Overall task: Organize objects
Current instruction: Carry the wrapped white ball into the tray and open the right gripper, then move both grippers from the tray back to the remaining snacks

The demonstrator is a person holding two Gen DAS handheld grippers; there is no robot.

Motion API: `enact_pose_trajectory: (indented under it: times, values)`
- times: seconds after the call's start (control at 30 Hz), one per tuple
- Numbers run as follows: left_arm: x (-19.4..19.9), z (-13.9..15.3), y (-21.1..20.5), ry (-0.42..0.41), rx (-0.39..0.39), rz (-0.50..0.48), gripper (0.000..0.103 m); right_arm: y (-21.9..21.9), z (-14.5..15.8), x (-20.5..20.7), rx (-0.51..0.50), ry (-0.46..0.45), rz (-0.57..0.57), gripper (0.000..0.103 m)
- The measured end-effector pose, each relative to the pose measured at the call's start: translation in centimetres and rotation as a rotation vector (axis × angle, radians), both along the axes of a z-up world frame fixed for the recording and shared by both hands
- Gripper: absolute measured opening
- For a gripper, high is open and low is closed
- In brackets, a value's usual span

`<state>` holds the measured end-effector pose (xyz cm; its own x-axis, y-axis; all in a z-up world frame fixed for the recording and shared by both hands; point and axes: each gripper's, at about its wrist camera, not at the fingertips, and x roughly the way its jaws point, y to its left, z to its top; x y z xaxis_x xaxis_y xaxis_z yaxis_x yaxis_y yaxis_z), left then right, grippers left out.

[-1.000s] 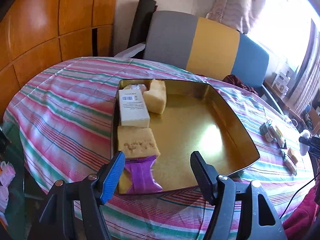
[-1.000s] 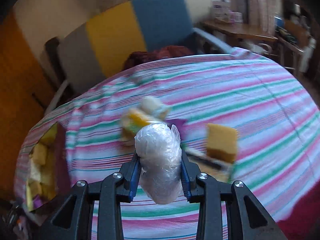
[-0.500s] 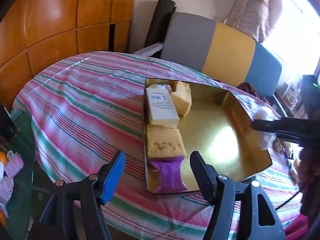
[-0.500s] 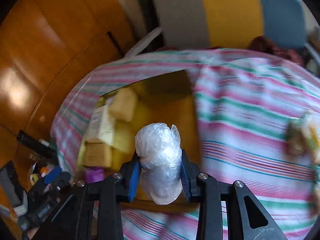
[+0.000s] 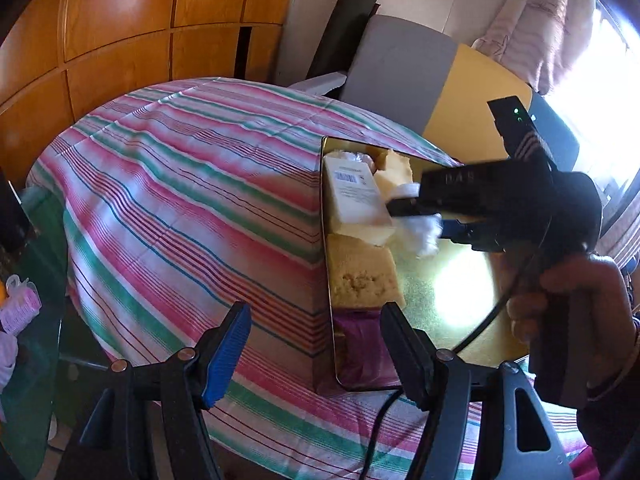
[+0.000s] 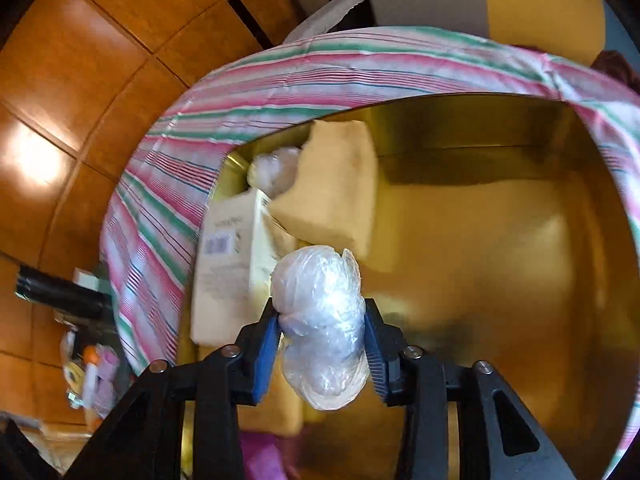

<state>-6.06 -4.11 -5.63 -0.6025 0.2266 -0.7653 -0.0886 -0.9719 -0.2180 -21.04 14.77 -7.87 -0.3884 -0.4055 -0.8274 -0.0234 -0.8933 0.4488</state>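
Indoors | striped tablecloth (image 5: 180, 184) | gold tray (image 6: 500, 240) | wood panelling (image 5: 120, 20) | left gripper (image 5: 316, 344) apart | right gripper (image 6: 320, 340) clamps wrapped bundle (image 6: 320, 320)

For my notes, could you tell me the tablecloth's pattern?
The tablecloth has pink, green and white stripes, clearest in the left wrist view.

I was working in what looked like a lived-in home, probably a dining or sitting room. A round table (image 5: 168, 184) wore a pink, green and white striped cloth, and a padded chair (image 5: 404, 76) in grey, yellow and blue blocks stood behind it. Warm wooden wall panels (image 5: 132, 32) ran along one side, and patterned curtains (image 5: 536, 36) hung by a bright window. Small household clutter (image 6: 92, 376) sat low beside the table, too blurred for me to identify.
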Motion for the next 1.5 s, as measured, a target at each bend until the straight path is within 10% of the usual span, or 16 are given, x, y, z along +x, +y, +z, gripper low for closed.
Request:
enact_pose_trajectory:
  times: [0.1, 0.97, 1.5]
  values:
    - [-0.1, -0.2, 0.0, -0.005, 0.001, 0.001, 0.068, 0.2, -0.1, 0.0, -0.04, 0.012, -0.012, 0.071]
    - [2.1, 1.9, 2.6, 0.077, -0.035, -0.066, 0.068, 2.7, 6.4, 12.2, 0.273, 0.297, -0.011, 0.093]
    - [3.4, 2.3, 5.7, 0.082, -0.062, -0.147, 0.068, 8.8, 6.9, 17.8, 0.404, 0.316, -0.123, 0.099]
